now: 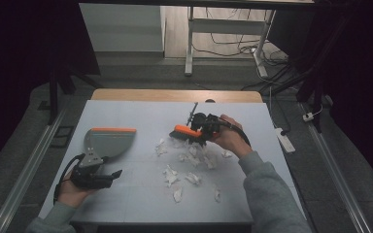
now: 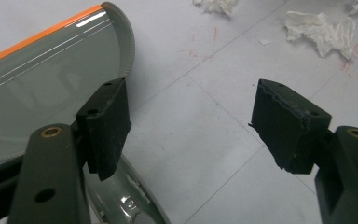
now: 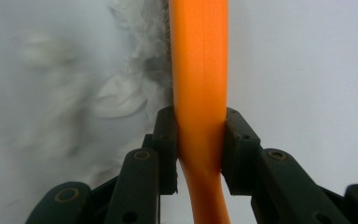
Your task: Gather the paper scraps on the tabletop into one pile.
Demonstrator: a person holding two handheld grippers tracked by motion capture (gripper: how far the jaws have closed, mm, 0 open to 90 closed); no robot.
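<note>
Right gripper (image 1: 201,131) was clamped on the orange brush (image 1: 187,132), jaws pressing its handle from both sides. Brush sat at the far edge of the paper scraps (image 1: 190,162), its long axis running roughly crosswise. Dustpan (image 1: 108,141) lay to the left of the scraps, orange lip along its far edge, well apart from them. Left gripper (image 1: 110,175) rested just near of the dustpan, jaws apart, nothing between them. Judged: the scraps needed sweeping leftward; the left hand was nearer the dustpan.
</note>
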